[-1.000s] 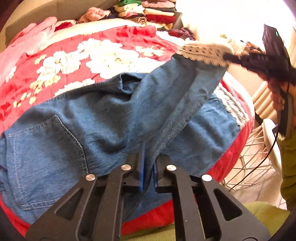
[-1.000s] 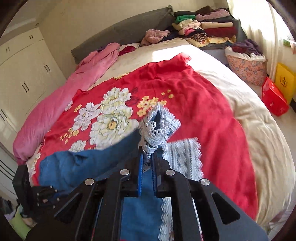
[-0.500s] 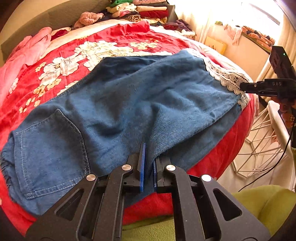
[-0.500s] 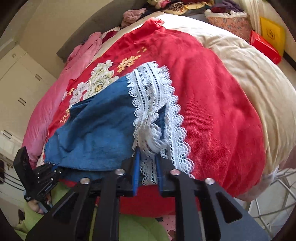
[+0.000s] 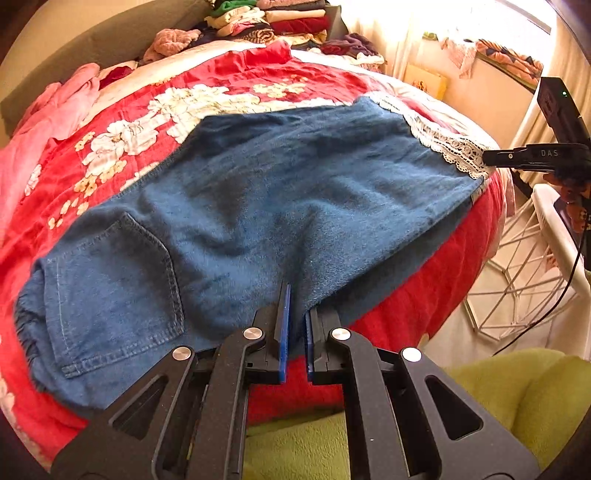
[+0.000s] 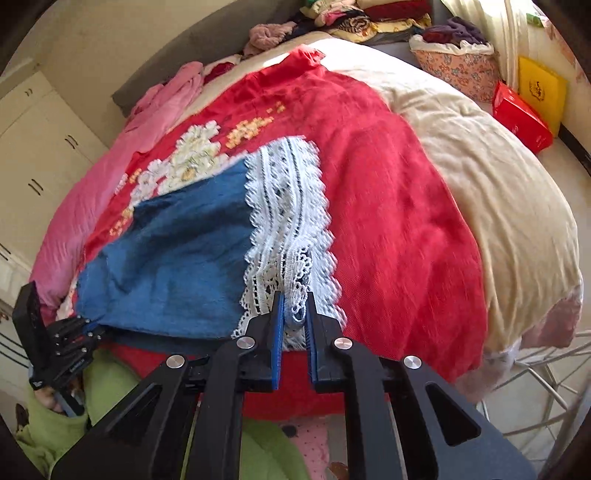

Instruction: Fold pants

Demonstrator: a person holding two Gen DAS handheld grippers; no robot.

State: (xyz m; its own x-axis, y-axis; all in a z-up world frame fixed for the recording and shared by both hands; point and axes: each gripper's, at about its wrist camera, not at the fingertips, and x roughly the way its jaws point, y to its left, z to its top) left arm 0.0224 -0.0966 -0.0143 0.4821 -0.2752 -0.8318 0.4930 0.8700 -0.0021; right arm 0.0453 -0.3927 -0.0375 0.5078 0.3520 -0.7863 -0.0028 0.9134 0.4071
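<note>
Blue denim pants (image 5: 258, 206) with a white lace hem (image 5: 443, 140) lie folded lengthwise, one leg on the other, on a red floral blanket (image 5: 221, 88). A back pocket (image 5: 114, 280) faces up at the left. My left gripper (image 5: 296, 314) is shut on the near denim edge around the crotch. My right gripper (image 6: 294, 314) is shut on the lace hem (image 6: 288, 221) at the bed's near edge; it also shows in the left wrist view (image 5: 495, 157). The denim (image 6: 173, 258) stretches left toward the left gripper (image 6: 92, 332).
A pink cover (image 6: 110, 177) lies along the bed's far left. Stacked folded clothes (image 5: 280, 22) sit at the head. A floral laundry basket (image 6: 458, 62), red box (image 6: 521, 114) and yellow box (image 6: 543, 92) stand beside the bed. A white wire frame (image 5: 517, 266) stands by the corner.
The lifted upper leg has come down flat onto the lower leg. My right gripper has lowered the lace hem to the bed's near edge; both grippers have pulled the pants flatter.
</note>
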